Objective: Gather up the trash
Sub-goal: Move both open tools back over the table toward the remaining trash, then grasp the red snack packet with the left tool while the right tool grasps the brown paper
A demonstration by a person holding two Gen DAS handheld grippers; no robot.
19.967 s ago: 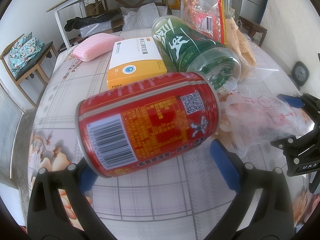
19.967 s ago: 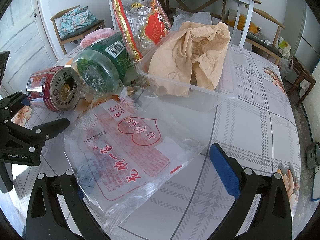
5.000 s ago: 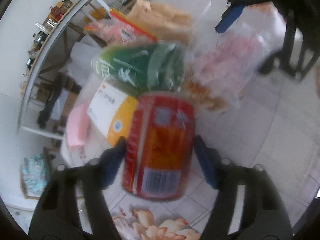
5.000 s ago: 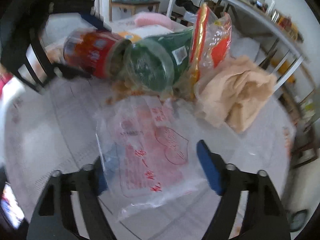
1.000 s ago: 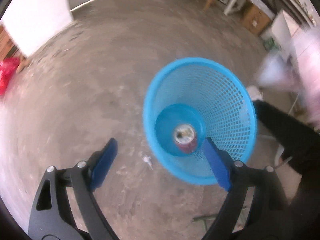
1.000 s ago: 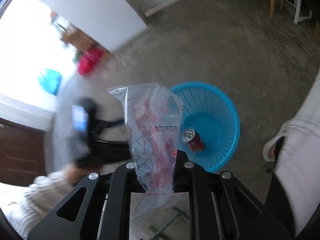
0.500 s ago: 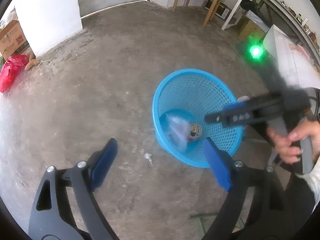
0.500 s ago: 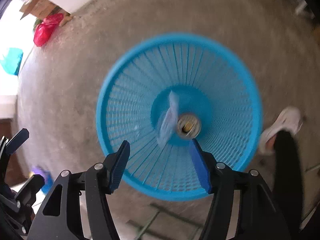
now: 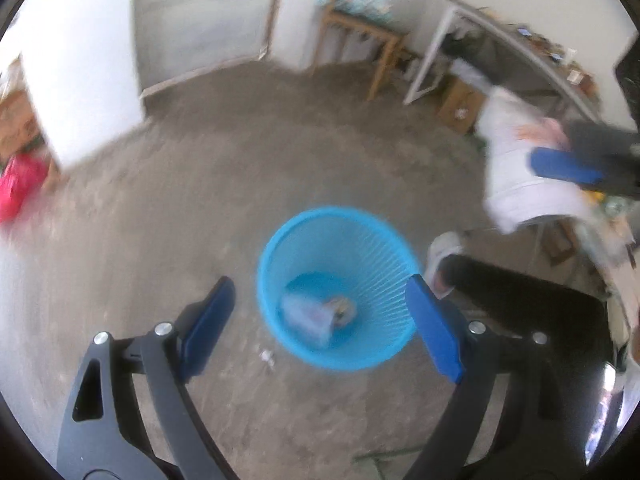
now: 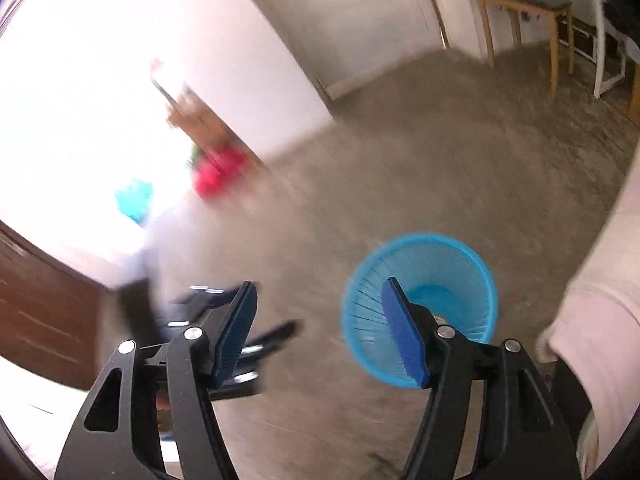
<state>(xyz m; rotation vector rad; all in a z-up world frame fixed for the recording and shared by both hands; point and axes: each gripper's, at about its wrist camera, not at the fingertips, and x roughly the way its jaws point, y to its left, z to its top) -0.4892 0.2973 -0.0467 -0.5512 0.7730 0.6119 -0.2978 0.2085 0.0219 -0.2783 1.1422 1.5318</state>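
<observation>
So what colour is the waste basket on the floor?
Bright blue basket, with a mesh wall; clearest in the left wrist view.

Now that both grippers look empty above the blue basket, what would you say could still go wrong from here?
1. The blue basket is light-looking and open mesh; the person's shoe stands right beside its rim, so a step could tip it, spilling the plastic bag and can.
2. Both views are motion-blurred, and the left gripper and right gripper, both open, hang close together; a hasty swing might knock them.
</observation>
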